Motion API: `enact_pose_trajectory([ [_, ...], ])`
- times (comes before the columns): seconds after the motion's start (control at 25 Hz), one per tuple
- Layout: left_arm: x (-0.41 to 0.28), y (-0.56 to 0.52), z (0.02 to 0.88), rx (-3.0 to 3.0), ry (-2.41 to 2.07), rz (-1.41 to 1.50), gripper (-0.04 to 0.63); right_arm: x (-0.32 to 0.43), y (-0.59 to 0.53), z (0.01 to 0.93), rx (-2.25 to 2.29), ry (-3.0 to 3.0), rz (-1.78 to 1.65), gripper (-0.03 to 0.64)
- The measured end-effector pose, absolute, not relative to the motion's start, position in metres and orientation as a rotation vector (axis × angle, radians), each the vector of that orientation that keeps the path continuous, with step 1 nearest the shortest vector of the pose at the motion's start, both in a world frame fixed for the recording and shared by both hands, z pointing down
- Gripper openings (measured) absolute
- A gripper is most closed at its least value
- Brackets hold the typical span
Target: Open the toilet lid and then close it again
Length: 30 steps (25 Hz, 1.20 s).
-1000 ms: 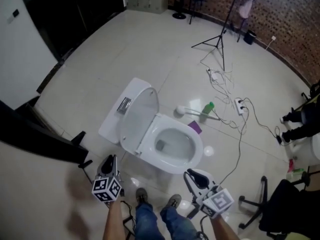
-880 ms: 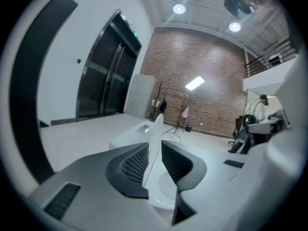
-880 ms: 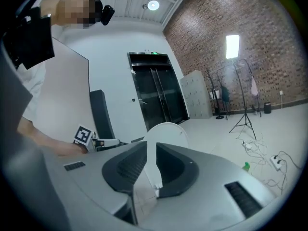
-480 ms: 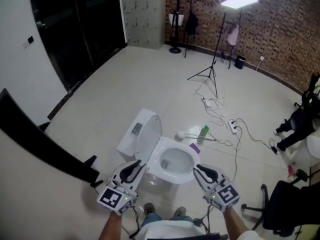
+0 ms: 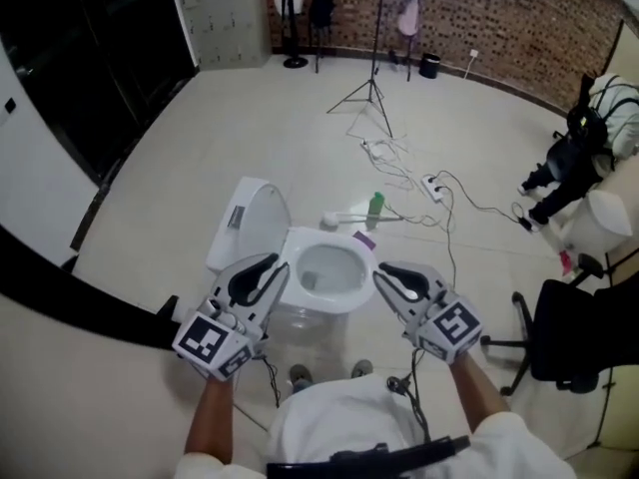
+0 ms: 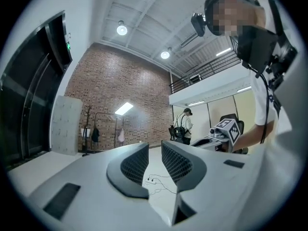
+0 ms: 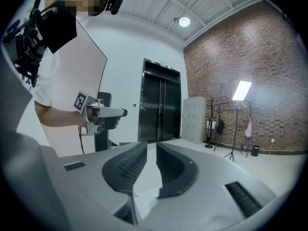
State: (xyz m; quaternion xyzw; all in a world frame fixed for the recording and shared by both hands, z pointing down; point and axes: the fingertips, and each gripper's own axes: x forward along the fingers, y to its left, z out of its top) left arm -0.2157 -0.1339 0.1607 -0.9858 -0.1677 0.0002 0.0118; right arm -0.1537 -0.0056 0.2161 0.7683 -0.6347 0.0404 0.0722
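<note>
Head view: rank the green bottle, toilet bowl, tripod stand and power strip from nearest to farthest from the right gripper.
From the right gripper:
1. toilet bowl, right beside it, to its left.
2. green bottle, just behind the bowl.
3. power strip, farther back, to the right.
4. tripod stand, farthest back, upper middle.

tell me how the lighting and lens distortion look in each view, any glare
head view: evenly lit and sharp, the brick wall bowed by the wide lens; left gripper view: strong fisheye with black corners, a ceiling lamp blown out white; right gripper view: same fisheye, the panel light glaring with a soft halo on the brick.
</note>
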Motion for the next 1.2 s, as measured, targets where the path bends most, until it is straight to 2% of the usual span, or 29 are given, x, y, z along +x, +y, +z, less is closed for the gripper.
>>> enact_pose_trajectory([
  [0.52,-0.212,-0.127,0.175,-3.069,-0.547,-0.099,0.077,-0.159,-0.010,0.223,2.288,-1.889,0.194,0.057],
  [0.64,-0.213,-0.135,0.186,-3.058,-0.497,-0.165,0.058,-0.160,-0.016,0.223,2.275,-1.900,0.199,0.057],
  [1.0,-0.218,-0.136,0.187,-3.052,-0.489,-0.119,0.064,-0.161,-0.029,0.222,2.290,-1.897,0.207,0.057],
  [1.2,-0.215,-0.138,0.191,-3.055,-0.483,-0.106,0.064,-0.156,-0.034,0.224,2.330,-1.889,0.220,0.029],
])
